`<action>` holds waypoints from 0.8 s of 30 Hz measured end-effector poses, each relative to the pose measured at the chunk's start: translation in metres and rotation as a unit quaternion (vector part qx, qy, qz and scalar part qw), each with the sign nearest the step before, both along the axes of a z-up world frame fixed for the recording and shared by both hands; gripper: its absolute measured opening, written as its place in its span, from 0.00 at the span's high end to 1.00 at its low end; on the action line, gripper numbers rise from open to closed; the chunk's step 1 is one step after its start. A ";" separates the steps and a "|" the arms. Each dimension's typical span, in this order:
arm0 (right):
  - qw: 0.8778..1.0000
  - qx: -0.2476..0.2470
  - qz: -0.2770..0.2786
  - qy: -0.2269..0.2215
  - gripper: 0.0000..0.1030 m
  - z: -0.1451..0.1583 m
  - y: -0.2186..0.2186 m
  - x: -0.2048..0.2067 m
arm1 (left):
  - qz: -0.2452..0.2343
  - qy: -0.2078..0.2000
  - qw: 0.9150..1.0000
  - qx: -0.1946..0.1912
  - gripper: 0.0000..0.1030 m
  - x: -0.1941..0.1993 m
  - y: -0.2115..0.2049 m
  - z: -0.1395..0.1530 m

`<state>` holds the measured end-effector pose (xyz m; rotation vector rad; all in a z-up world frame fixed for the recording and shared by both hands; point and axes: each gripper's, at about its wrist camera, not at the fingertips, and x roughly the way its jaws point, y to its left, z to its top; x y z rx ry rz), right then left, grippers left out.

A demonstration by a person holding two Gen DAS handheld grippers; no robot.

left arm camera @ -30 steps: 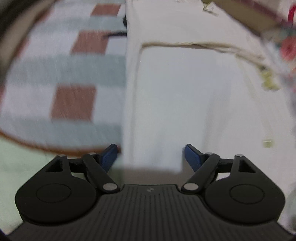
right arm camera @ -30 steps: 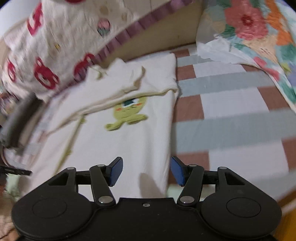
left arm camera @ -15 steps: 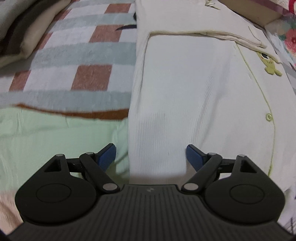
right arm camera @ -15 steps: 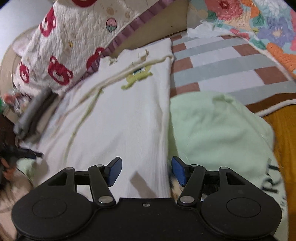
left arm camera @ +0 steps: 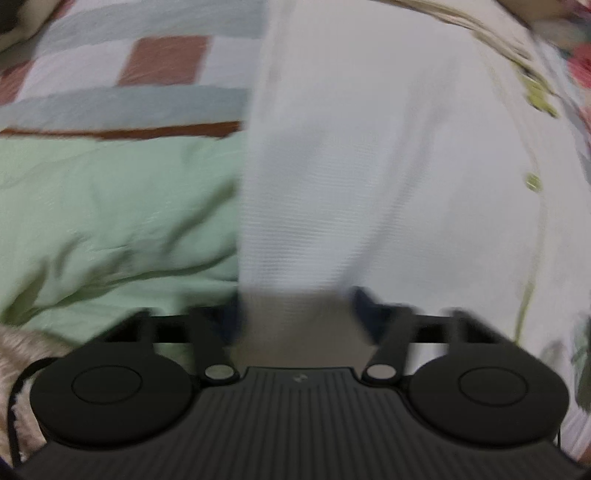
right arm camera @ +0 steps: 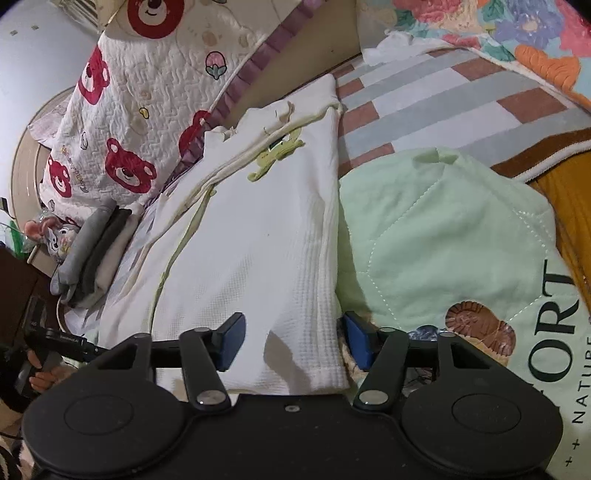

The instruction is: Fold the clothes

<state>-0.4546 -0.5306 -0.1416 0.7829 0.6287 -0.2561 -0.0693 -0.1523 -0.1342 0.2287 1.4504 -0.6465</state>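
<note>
Cream garment [right arm camera: 255,236]: flat on bed, hem corner between right gripper [right arm camera: 293,341] fingers, jaws wide, unclamped. Left gripper [left arm camera: 295,314]: blurred, fingers apart, hem edge between them. Green blanket [right arm camera: 443,240]: right of right fingers.

You had 1 white garment [right arm camera: 258,236] laid out, 1 green frog patch [right arm camera: 275,157] on it, 1 pale green quilt [right arm camera: 443,236] beside it, 1 bear-print quilt [right arm camera: 147,110], 1 floral quilt [right arm camera: 498,29], and 1 stack of folded clothes [right arm camera: 96,247].
</note>
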 end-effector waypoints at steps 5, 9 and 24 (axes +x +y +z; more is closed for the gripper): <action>0.997 -0.080 0.006 0.020 0.76 0.010 0.012 0.001 | -0.015 -0.016 1.000 -0.022 0.94 -0.008 -0.001 0.007; 0.986 -0.158 0.020 0.044 0.84 0.022 0.025 0.007 | -0.026 -0.029 0.998 -0.039 0.94 -0.015 -0.002 0.013; 0.994 -0.107 0.031 -0.010 0.59 0.034 0.017 0.009 | -0.060 -0.034 0.998 -0.007 0.56 -0.028 -0.016 -0.002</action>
